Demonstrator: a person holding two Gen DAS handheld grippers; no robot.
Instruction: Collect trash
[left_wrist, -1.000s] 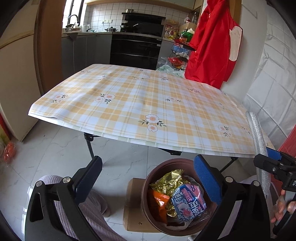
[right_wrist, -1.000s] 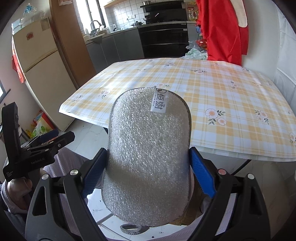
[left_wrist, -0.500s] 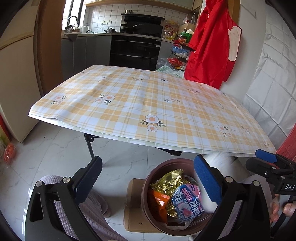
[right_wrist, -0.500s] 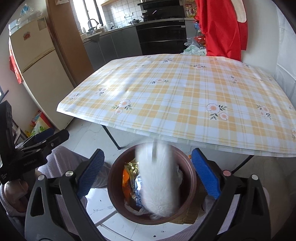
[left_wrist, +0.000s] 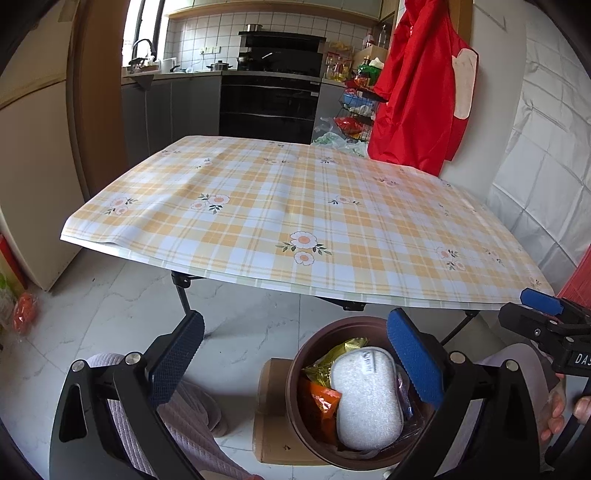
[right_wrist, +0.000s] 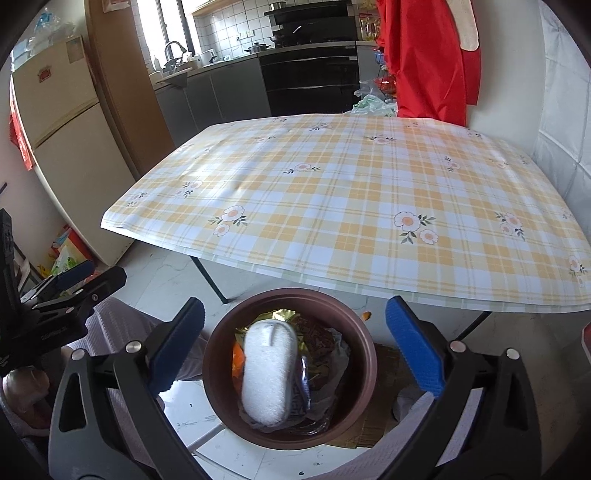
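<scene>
A folding table (left_wrist: 258, 218) under a yellow-and-white checked, flower-printed cloth fills mid-frame over pale marbled floor tiles (left_wrist: 92, 317). Upper centre: grey kitchen cabinets (left_wrist: 173, 107), black oven (left_wrist: 269, 99), white tiled wall (left_wrist: 207, 33). Daylight enters a window (left_wrist: 142, 26), upper left. Upper right hangs a red garment (left_wrist: 417, 92).

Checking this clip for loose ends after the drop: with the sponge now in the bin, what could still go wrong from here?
1. The sponge lies on top of the wrappers, high in the brown bin; it may roll out if the bin is bumped.
2. The right gripper, fingers spread with nothing between them, hangs directly over the bin; dropping lower could knock the rim.
3. The left gripper is open close by, so the two could collide.
</scene>
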